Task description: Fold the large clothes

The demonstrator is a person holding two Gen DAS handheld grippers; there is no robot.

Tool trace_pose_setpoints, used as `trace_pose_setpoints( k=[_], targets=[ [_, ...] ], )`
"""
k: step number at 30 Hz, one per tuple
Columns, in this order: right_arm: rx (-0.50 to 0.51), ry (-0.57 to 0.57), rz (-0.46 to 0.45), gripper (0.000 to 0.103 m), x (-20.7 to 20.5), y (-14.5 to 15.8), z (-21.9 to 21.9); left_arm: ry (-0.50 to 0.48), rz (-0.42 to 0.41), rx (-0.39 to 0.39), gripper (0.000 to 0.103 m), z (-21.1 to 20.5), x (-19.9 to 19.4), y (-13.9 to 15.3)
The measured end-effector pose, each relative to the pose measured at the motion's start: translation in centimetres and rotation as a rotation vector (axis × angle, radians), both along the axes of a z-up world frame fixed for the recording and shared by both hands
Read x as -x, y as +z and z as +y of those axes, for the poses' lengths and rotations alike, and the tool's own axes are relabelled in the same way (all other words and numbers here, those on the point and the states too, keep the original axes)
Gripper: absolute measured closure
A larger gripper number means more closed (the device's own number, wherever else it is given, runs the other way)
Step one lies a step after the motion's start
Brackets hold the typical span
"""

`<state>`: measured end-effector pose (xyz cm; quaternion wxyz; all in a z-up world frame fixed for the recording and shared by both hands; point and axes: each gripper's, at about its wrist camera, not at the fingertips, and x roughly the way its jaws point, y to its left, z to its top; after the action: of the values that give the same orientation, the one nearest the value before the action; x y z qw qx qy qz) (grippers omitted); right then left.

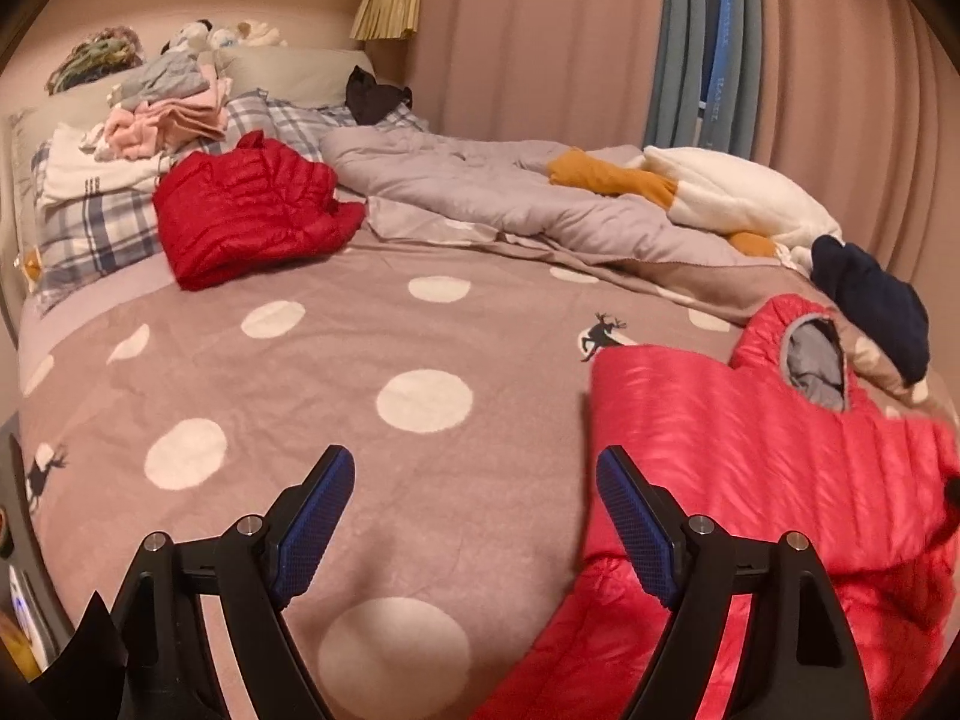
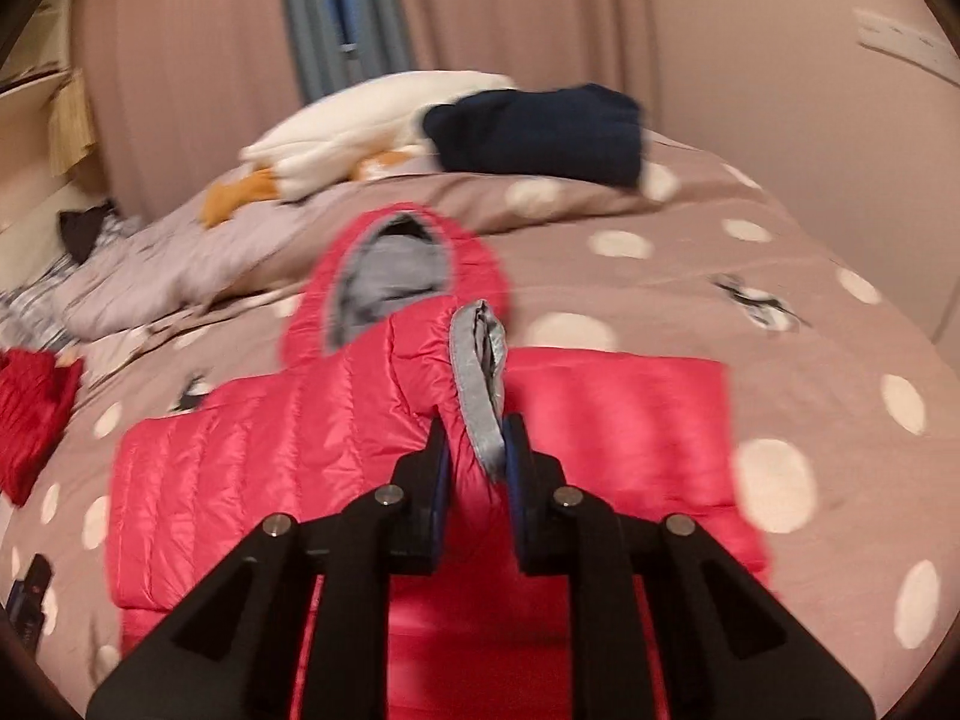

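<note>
A wide bed (image 1: 360, 360) filled the room, covered by a taupe blanket (image 2: 690, 300) with large white dots and small deer figures. Pink curtains (image 1: 540, 30) hung behind it. A grey quilt (image 1: 480, 198) lay rumpled across the far side of the bed, with a white and mustard plush toy (image 1: 720, 192) resting on it and a dark navy garment (image 2: 540, 126) just beside the toy.

The pink puffer jacket (image 2: 270, 450) lay spread on the blanket at the near edge of the bed, its hood (image 2: 384, 264) pointing away toward the quilt and showing a grey lining. A darker red puffer jacket (image 1: 252, 210) sat bundled near the plaid pillows (image 1: 96, 222), well apart from the pink one. A stack of folded pink and white clothes (image 1: 162, 114) rested on the pillows.

The right hand-held gripper (image 2: 474, 450) was clamped on a grey-edged fold of the pink jacket, lifting that fold above the rest of the garment. The left hand-held gripper (image 1: 474, 510) hovered with its blue-padded fingers (image 1: 312, 516) spread wide, holding nothing, the pink jacket's edge just beside its right finger.
</note>
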<state>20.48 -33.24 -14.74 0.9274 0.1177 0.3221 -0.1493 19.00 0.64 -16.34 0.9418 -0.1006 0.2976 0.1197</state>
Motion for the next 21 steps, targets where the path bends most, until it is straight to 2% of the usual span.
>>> trace_pose_setpoints(
  k=[6,10,11,14,15,16,18,21],
  targets=[
    [-0.049,-0.066,0.044,0.084,1.3,-2.2,-3.6,0.016,0.024,0.011,0.021,0.0,-0.5,-0.3],
    [-0.078,-0.071,0.110,0.062,1.4,-3.8,-4.2,-0.006,0.047,0.015,0.021,-0.7,-1.0,-0.8],
    [-0.088,-0.063,0.096,0.053,1.7,-3.9,-4.3,-0.010,0.047,0.006,0.021,-0.9,-1.0,-0.8],
    [-0.083,-0.039,0.085,0.042,2.2,-3.4,-4.1,-0.031,0.042,-0.022,0.021,-1.4,-0.9,-1.0],
    [-0.076,-0.037,0.087,0.032,2.3,-3.1,-4.0,-0.041,0.044,-0.032,0.021,-1.6,-0.9,-1.1],
    [-0.072,-0.033,0.081,0.016,2.5,-2.7,-3.9,-0.052,0.042,-0.028,0.021,-1.6,-0.8,-1.1],
    [-0.078,-0.022,0.035,0.002,3.3,-1.8,-3.8,-0.064,0.039,-0.014,0.021,-1.5,-0.8,-1.3],
    [-0.060,0.005,-0.017,0.002,4.1,-0.6,-3.1,-0.061,0.034,-0.004,0.021,-1.5,-0.7,-1.4]
  ],
)
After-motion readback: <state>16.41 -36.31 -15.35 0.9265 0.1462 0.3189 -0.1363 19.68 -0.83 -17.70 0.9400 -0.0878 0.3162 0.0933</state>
